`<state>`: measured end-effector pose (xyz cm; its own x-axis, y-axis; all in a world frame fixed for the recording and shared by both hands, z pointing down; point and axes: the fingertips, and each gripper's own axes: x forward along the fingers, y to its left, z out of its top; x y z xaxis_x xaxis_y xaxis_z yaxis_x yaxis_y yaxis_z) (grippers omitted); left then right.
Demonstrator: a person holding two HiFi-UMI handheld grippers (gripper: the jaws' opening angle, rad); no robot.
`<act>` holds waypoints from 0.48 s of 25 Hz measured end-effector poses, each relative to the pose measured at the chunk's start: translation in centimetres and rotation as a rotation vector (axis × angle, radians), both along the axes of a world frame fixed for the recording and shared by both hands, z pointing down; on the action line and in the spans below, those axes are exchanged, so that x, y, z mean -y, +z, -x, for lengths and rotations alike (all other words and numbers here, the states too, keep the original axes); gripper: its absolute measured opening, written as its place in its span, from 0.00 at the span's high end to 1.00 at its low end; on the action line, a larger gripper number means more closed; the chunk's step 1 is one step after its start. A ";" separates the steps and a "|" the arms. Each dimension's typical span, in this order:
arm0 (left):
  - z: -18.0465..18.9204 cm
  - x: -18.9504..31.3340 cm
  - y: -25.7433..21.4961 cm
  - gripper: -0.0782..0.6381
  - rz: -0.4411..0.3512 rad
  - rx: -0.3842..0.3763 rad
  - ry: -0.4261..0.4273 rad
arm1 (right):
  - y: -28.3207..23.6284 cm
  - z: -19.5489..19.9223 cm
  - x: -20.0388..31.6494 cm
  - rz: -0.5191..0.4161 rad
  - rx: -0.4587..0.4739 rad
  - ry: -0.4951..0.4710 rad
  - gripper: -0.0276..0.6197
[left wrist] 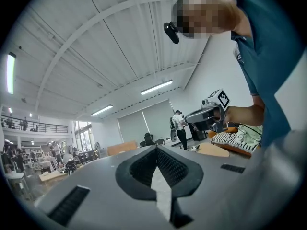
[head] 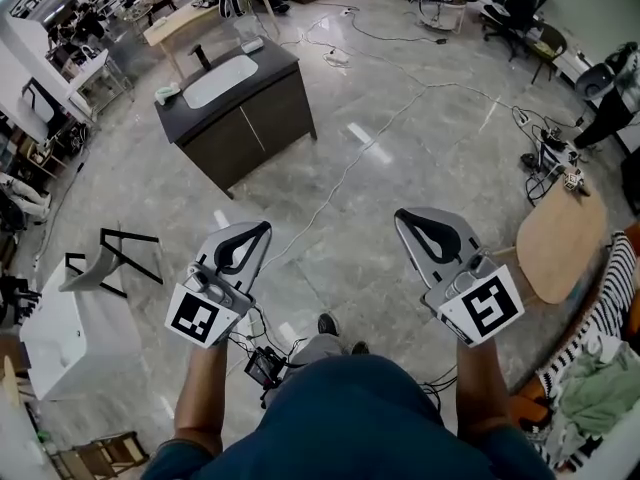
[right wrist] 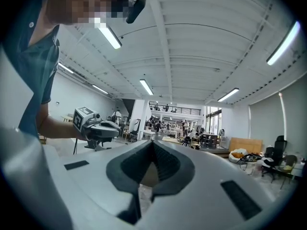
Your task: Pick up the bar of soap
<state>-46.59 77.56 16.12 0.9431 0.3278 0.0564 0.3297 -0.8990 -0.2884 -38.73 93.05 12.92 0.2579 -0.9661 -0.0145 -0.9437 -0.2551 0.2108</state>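
A dark vanity cabinet (head: 250, 118) with a white sink basin (head: 220, 80) and a black tap (head: 203, 56) stands far ahead on the left. On its top lie a small pale dish-like thing (head: 166, 93) and a white block (head: 253, 45); which one is the soap I cannot tell. My left gripper (head: 262, 226) and right gripper (head: 400, 213) are held side by side at waist height, well short of the cabinet. Both are shut with nothing between the jaws. The left gripper (left wrist: 156, 147) and the right gripper (right wrist: 152, 142) point level across the room.
Cables (head: 370, 138) run over the grey marble floor between me and the cabinet. A round wooden table (head: 560, 243) stands at the right, a pile of clothes (head: 600, 383) beyond it. A white box (head: 60, 338) and a black frame (head: 125, 253) are on the left.
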 end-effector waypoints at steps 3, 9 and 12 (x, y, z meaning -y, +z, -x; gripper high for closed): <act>-1.8 1.3 0.2 0.89 -0.002 0.004 0.007 | 0.3 -1.7 1.4 0.009 0.000 0.007 0.93; -6.2 4.6 0.7 0.89 0.001 0.017 0.030 | 0.4 -5.6 4.6 0.018 0.009 0.033 0.93; -8.3 6.8 0.7 0.89 0.010 0.018 0.044 | 0.5 -7.3 6.7 0.029 0.015 0.049 0.93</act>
